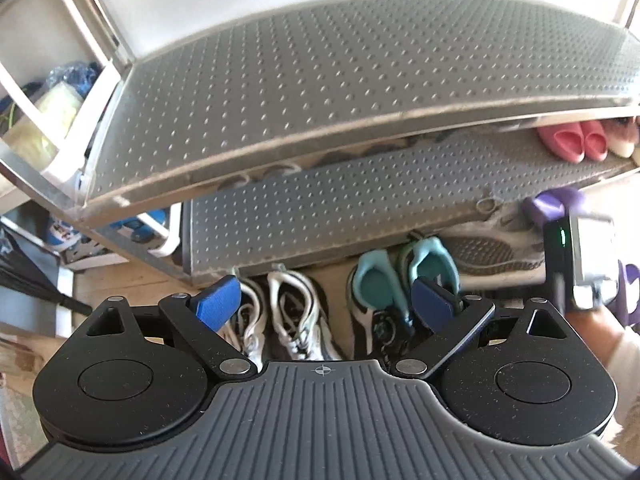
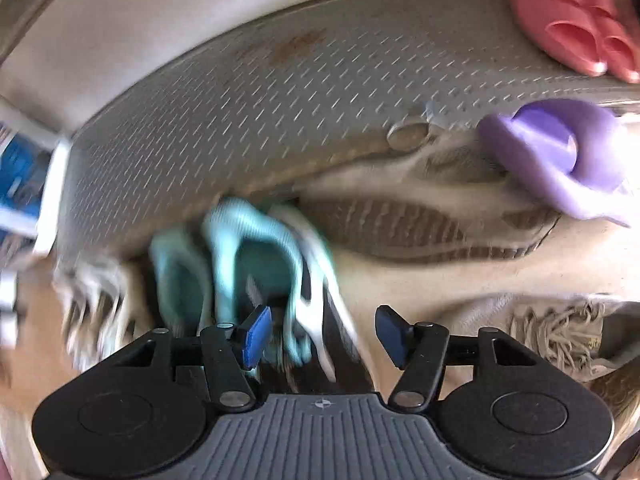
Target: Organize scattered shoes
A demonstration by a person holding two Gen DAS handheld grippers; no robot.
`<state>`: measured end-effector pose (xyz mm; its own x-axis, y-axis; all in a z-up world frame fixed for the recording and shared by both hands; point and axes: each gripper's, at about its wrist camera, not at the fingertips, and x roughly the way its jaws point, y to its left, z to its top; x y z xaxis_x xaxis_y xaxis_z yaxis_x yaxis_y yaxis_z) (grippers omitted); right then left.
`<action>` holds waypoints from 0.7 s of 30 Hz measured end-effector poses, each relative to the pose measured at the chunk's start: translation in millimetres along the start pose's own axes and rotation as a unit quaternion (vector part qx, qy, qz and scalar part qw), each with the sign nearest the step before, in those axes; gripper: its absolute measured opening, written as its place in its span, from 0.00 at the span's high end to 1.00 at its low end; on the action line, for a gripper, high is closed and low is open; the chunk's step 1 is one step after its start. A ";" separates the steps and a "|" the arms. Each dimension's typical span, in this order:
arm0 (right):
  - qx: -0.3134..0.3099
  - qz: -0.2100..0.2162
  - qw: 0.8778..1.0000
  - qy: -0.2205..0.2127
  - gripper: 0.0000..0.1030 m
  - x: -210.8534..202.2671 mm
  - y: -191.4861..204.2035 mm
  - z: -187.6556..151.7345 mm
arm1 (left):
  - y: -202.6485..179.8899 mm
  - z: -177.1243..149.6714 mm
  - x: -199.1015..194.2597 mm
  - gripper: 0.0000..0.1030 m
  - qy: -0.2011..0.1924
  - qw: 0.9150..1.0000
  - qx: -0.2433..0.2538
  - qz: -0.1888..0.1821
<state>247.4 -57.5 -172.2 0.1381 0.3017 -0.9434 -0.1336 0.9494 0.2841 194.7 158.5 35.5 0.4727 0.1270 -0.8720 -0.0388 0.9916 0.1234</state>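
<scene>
Left gripper point(image 1: 326, 300): jaws spread wide, nothing between the blue pads, tilted down over the shoes lined up at the foot of the metal shoe rack point(image 1: 320, 92). Right gripper point(image 2: 318, 334): jaws part open, pads not pressing on anything; the heel end of a teal-lined sneaker point(image 2: 260, 256) lies in the gap, closer to the left pad, contact not resolvable through motion blur. In the left wrist view, two pairs stand side by side on the wooden floor point(image 1: 132, 280), toes under the lowest shelf: a white-and-black pair point(image 1: 280, 316) on the left, the teal-lined pair point(image 1: 400, 280) just beside it on the right. A grey mesh sneaker point(image 1: 488, 248) lies on its side further right, against the lower shelf edge, with a purple slipper point(image 1: 552, 204) touching its upper end. Pink slippers point(image 1: 572, 140) sit together on the middle shelf, at the right end. The right wrist view shows a beige laced sneaker point(image 2: 560, 336) on the floor to the right, apart from the row. A sleeve point(image 1: 624, 360) and part of the right-hand device are visible at the right edge of the left wrist view.
</scene>
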 end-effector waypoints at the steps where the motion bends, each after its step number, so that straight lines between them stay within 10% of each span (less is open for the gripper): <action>1: -0.046 -0.013 0.999 0.008 0.55 2.5 6.1 -8.3 | -1.0 0.6 -1.5 0.07 -0.002 1.000 0.000 -0.002; 3: -0.165 -0.069 0.984 0.012 0.63 12.5 20.4 -27.8 | -1.2 1.4 -1.9 0.07 -0.003 1.000 0.001 -0.001; 5: -0.295 -0.163 0.941 0.004 0.67 30.8 35.3 -50.3 | -0.5 2.2 -2.0 0.07 -0.004 1.000 0.002 0.002; 8: -0.347 -0.242 0.906 -0.002 0.68 56.5 39.6 -58.3 | 4.6 3.6 -1.7 0.07 -0.006 1.000 -0.004 0.011; 12: -0.299 -0.207 0.931 -0.026 0.73 72.3 56.6 -40.7 | 17.3 5.8 4.6 0.06 -0.004 0.999 -0.027 0.035; 13: -0.300 -0.198 0.933 -0.027 0.91 73.4 65.7 -38.3 | 18.4 5.9 9.8 0.06 0.001 0.999 -0.027 0.037; 17: -0.343 -0.227 0.912 -0.014 0.92 67.2 87.0 -36.6 | 8.1 4.9 26.0 0.06 0.027 0.999 -0.006 0.035; 21: -0.300 -0.191 0.935 -0.011 0.56 18.0 67.5 -23.1 | -11.1 3.1 29.5 0.06 0.024 1.000 0.016 0.007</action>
<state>218.1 10.0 -174.0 0.3067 -0.0417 -0.9509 -0.5956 0.7709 -0.2259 211.8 151.1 9.9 0.4299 0.1425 -0.8916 -0.0163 0.9885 0.1502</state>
